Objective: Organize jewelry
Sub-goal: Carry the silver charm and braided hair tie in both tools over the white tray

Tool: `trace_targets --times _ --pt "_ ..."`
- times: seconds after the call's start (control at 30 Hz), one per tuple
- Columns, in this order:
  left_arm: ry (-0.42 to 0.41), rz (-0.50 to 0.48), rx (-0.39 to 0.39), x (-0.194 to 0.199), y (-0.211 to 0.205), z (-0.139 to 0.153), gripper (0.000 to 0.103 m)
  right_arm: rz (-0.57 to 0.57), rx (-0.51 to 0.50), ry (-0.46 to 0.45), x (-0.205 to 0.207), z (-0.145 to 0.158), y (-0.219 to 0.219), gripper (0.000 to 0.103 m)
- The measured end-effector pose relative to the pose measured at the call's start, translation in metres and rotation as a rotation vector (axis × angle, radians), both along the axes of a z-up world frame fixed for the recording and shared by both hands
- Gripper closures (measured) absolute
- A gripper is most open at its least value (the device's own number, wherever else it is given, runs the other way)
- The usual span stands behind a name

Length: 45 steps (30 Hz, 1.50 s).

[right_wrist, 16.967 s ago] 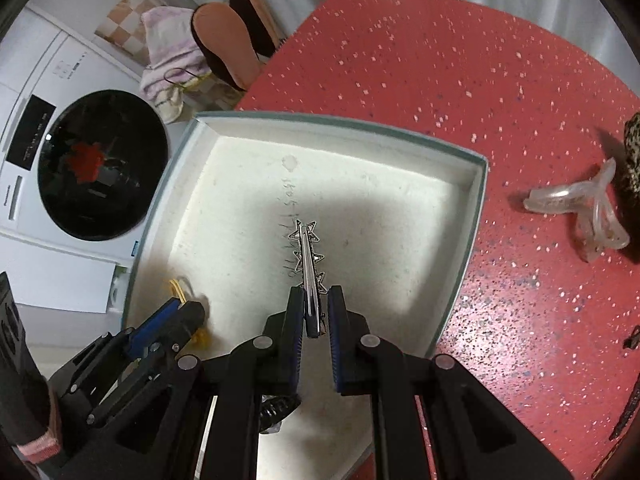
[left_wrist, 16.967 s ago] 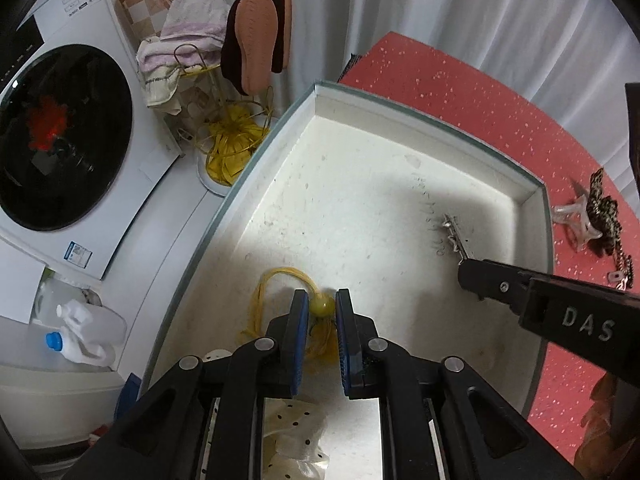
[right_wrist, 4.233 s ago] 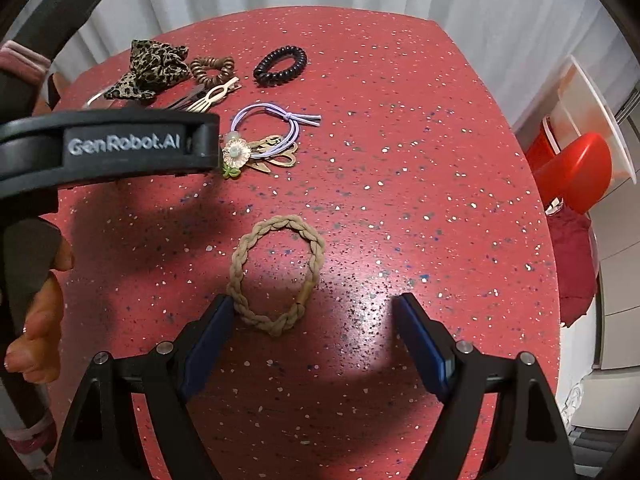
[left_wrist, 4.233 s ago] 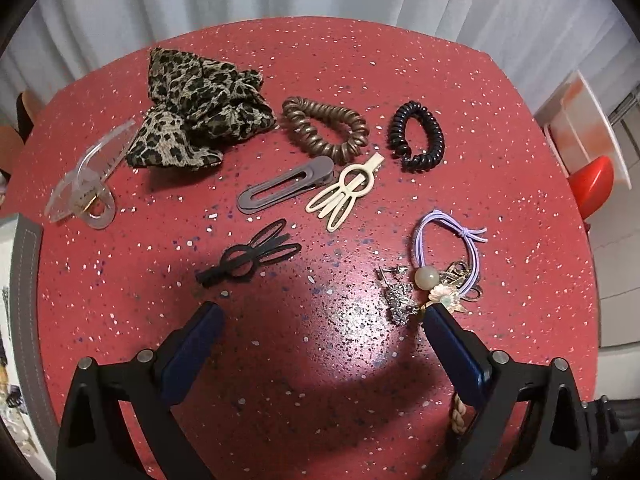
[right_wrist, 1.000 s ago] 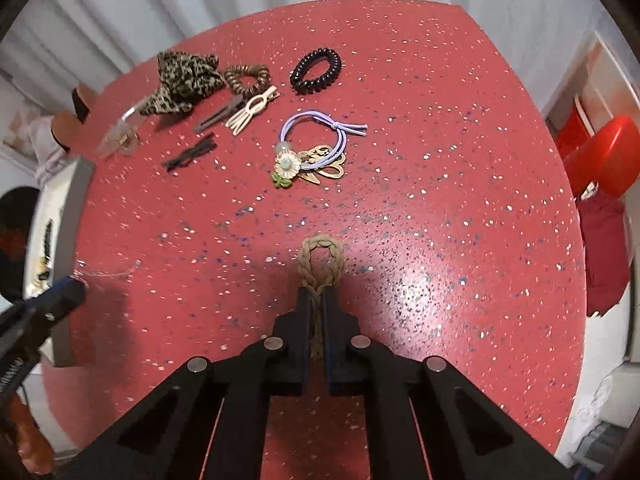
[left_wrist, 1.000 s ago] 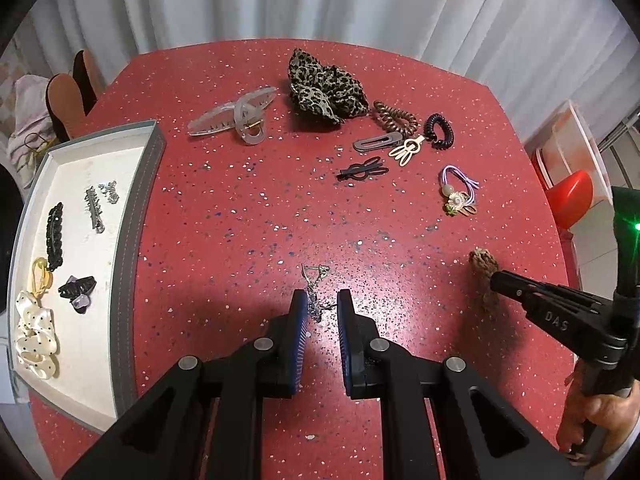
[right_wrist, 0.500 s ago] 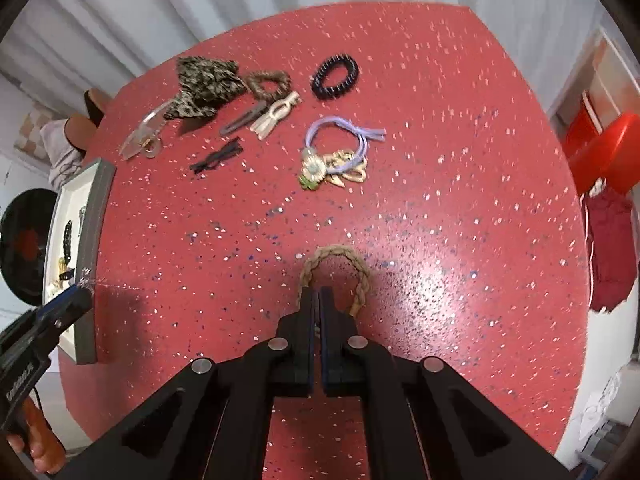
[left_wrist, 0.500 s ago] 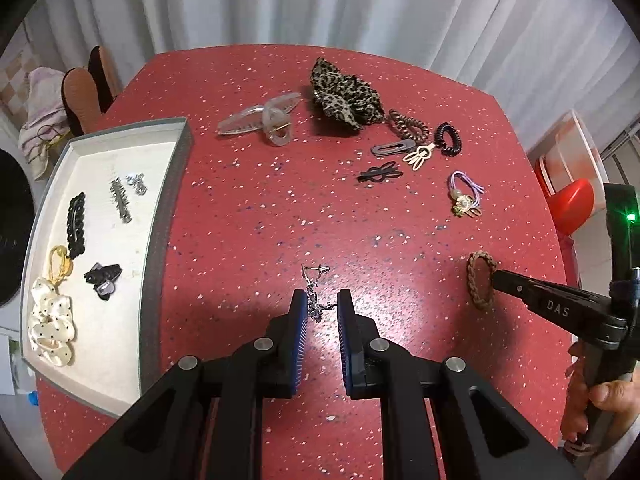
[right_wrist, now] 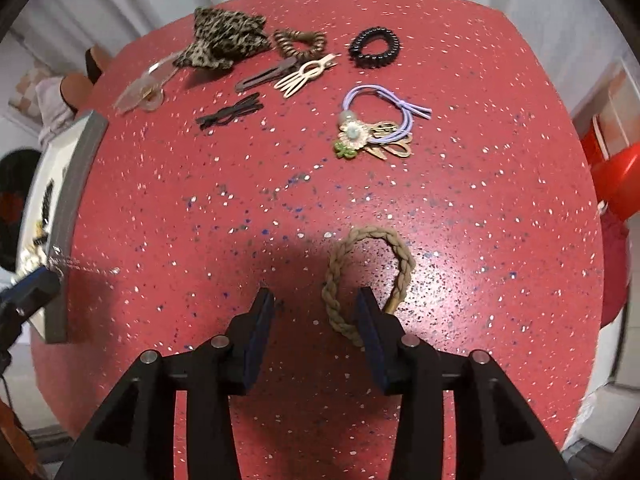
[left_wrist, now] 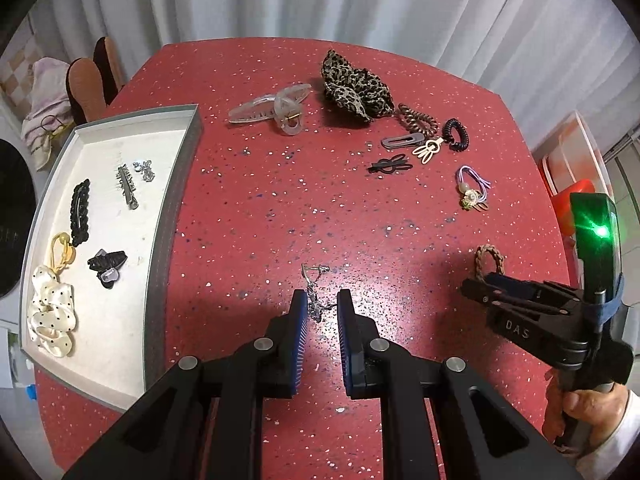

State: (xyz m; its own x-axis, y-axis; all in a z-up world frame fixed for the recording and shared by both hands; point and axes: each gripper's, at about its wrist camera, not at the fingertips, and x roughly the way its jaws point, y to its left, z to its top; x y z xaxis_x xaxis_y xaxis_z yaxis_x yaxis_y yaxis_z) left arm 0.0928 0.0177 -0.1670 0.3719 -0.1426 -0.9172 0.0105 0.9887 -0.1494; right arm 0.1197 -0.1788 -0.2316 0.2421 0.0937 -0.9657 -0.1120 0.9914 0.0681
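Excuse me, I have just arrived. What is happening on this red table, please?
A person is sorting hair accessories and jewelry from the red table into a grey tray. The left gripper is shut on a small silver earring. The right gripper is opening, and the braided tan hair tie lies on the table partly between its jaws. Several clips and ties are in the tray; a leopard scrunchie and other pieces remain on the table.

The right gripper (right_wrist: 315,306) points down at the red speckled table (right_wrist: 480,184), its jaws opening — the braided tan hair tie (right_wrist: 366,276) lies flat, one side between the pads, seemingly free of them. Farther off sit a lilac flower tie (right_wrist: 380,120) and a black coil tie (right_wrist: 374,48).
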Motion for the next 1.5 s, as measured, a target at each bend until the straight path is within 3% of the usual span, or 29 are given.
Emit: trace_targets --times 0.07,0.23,0.77,1.07,1.5 --pt "-0.002 -0.004 0.000 0.000 -0.001 0.001 0.087 0.004 -0.008 0.006 0.000 -0.001 0.000 0.097" --pt "-0.010 -0.003 -0.005 -0.002 0.000 0.005 0.087 -0.033 0.099 -0.008 -0.006 0.014 -0.010 0.097" --pt "-0.043 0.054 -0.012 -0.019 0.030 0.034 0.087 0.008 0.202 -0.055 -0.009 0.076 0.012 0.097" --pt "-0.066 0.127 -0.007 -0.029 0.074 0.053 0.087 0.086 0.235 -0.083 -0.008 0.104 0.057 0.097" --pt "-0.088 0.265 0.010 -0.038 0.158 0.061 0.087 0.256 0.276 -0.106 0.004 0.130 0.160 0.097"
